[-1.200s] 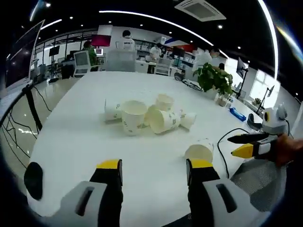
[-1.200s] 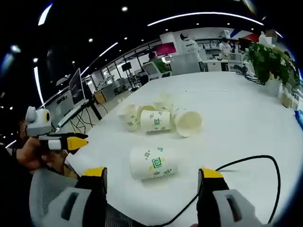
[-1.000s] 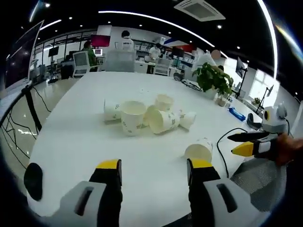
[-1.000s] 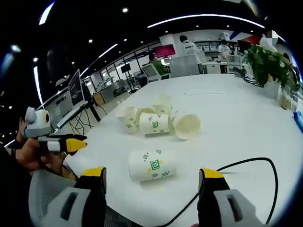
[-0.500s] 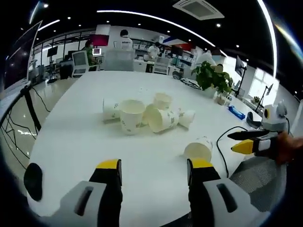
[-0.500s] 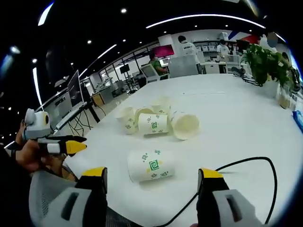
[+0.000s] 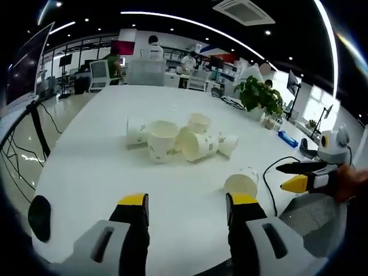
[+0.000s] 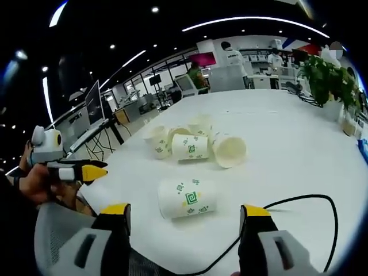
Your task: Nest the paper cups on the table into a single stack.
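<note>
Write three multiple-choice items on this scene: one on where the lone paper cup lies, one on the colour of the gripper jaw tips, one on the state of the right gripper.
1. Where is the lone cup?
A. On its side, apart from the cup cluster, nearer the right gripper
B. Upright in the middle of the cluster
C. Held in the left gripper

2. What colour are the jaw tips of both grippers?
A. Red
B. Yellow
C. Blue

3. What state is the right gripper in?
A. Shut on a cup
B. Shut on the black cable
C. Open, holding nothing

Answers:
1 A: in the right gripper view the cup lies sideways on the white table, with bare table between it and the cluster.
2 B: both views show yellow tips on the jaws.
3 C: its jaws stand wide apart with nothing between them.
</note>
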A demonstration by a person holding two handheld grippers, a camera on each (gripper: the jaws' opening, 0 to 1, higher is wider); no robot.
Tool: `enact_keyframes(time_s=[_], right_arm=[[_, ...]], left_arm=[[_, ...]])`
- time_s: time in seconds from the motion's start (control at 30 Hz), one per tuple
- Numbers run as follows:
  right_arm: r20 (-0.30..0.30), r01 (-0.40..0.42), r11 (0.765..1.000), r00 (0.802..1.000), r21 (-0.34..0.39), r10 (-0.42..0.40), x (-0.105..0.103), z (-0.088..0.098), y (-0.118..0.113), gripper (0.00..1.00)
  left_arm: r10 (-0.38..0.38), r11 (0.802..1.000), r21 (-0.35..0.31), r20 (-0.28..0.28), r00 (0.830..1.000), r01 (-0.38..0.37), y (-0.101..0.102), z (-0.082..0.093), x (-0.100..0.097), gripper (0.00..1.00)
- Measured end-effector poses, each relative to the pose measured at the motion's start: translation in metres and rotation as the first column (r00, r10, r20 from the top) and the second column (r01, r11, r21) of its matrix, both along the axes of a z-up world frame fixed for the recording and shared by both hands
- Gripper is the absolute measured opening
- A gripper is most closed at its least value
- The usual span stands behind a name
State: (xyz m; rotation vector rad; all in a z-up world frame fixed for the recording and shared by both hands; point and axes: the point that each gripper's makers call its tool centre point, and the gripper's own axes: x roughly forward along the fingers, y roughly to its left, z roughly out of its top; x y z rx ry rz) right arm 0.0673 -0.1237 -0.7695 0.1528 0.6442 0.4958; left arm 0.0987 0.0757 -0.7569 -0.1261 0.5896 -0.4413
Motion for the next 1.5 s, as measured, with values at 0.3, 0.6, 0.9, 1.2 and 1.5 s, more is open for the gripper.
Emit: enact_keyframes(time_s=[0.3, 0.6, 0.9, 1.2, 1.5], right_arm=[[-0.007, 0.002, 1.0, 1.0, 0.002, -0.002, -0.001, 0.0, 0.0, 0.77], [-0.016, 0.009, 1.0, 1.0, 0.003, -0.009, -0.002, 0.0, -0.001, 0.77], [-0.022, 0.014, 1.0, 1.0, 0.002, -0.014, 0.0, -0.005, -0.003, 0.77], [-0.019, 0.011, 1.0, 1.0, 0.002, -0.011, 0.0, -0.004, -0.003, 0.76], [-0.021, 0.017, 1.0, 1.0, 0.004, -0.017, 0.001, -0.005, -0.004, 0.76]], left_arm=[[-0.001, 1.0, -0.002, -0.003, 1.0, 0.001, -0.001, 0.001, -0.001, 0.53], [-0.006, 1.0, 0.003, -0.005, 1.0, 0.006, -0.001, -0.001, -0.001, 0.53], [-0.031, 1.0, 0.001, -0.017, 0.999, 0.031, -0.007, -0.003, -0.003, 0.52], [-0.031, 0.999, -0.042, -0.029, 0.999, 0.03, -0.011, -0.001, -0.003, 0.52], [-0.061, 0.995, -0.08, -0.061, 0.996, 0.056, -0.022, -0.001, -0.005, 0.52]])
